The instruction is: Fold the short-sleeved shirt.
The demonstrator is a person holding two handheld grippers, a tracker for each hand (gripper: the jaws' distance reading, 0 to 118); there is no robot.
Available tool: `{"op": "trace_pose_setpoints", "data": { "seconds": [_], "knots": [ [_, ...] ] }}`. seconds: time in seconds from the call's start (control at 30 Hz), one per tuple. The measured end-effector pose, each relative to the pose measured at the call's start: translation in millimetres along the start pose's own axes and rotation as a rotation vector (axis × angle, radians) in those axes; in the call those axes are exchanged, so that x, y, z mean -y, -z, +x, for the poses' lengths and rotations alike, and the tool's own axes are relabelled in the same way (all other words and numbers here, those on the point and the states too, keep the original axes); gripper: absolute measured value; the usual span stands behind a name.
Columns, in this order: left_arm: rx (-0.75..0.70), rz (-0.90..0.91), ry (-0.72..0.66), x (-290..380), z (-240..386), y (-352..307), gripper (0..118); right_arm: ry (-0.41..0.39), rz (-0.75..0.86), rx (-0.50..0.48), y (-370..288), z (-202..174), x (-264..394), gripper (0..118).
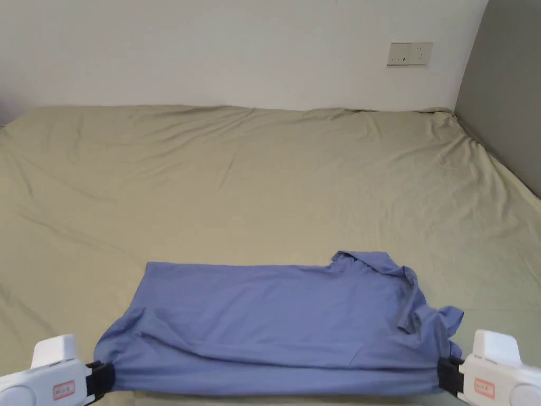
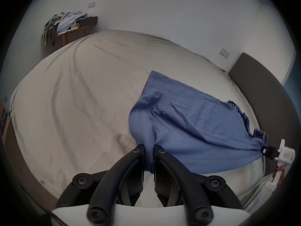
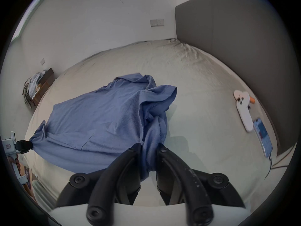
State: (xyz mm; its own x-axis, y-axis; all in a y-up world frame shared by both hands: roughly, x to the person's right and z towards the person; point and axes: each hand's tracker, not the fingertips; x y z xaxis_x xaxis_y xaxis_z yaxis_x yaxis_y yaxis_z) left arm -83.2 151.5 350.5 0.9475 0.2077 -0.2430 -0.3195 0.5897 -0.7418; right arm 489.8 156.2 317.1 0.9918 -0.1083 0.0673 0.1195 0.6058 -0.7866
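The blue short-sleeved shirt (image 1: 274,322) lies sideways near the front edge of the bed (image 1: 264,174), collar to the person's right and hem to the left, its far part resting flat on the sheet and its near edge lifted and stretched. The left gripper (image 2: 149,156) has its jaws pinching a bunched corner at the hem end; the right gripper (image 3: 149,156) has its jaws pinching gathered cloth at the sleeve and shoulder end. The cloth between them runs fairly taut, while the sleeve beside the collar is crumpled.

The step in hand looks like carrying the near long edge over to the far one. To do it well, both grippers should rise together, keep even tension so the edge stays straight, travel level across the shirt, and lower the edge onto the far edge before letting go. The crumpled sleeve may need tucking inside. A pale handheld device (image 3: 242,110) and a phone (image 3: 262,136) lie well apart on the bed.
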Motion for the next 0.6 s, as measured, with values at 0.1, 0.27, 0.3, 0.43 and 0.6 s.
{"op": "trace_pose_setpoints", "data": {
  "seconds": [0.1,0.27,0.3,0.43,0.6],
  "knots": [
    [-0.048,-0.067,0.065,32,-4,-5,10,0.018,-0.046,-0.001,-5,5,38,18],
    [-0.092,-0.139,0.049,63,-13,20,10,0.036,-0.118,0.023,17,12,84,18],
    [-0.092,-0.155,0.028,65,-13,26,10,0.038,-0.117,0.028,20,12,88,18],
    [-0.114,-0.131,0.027,58,-3,21,13,0.086,-0.091,0.041,9,7,80,23],
    [-0.029,0.040,-0.049,28,14,-24,113,0.045,0.115,0.017,-37,-9,39,101]
  ]
}}
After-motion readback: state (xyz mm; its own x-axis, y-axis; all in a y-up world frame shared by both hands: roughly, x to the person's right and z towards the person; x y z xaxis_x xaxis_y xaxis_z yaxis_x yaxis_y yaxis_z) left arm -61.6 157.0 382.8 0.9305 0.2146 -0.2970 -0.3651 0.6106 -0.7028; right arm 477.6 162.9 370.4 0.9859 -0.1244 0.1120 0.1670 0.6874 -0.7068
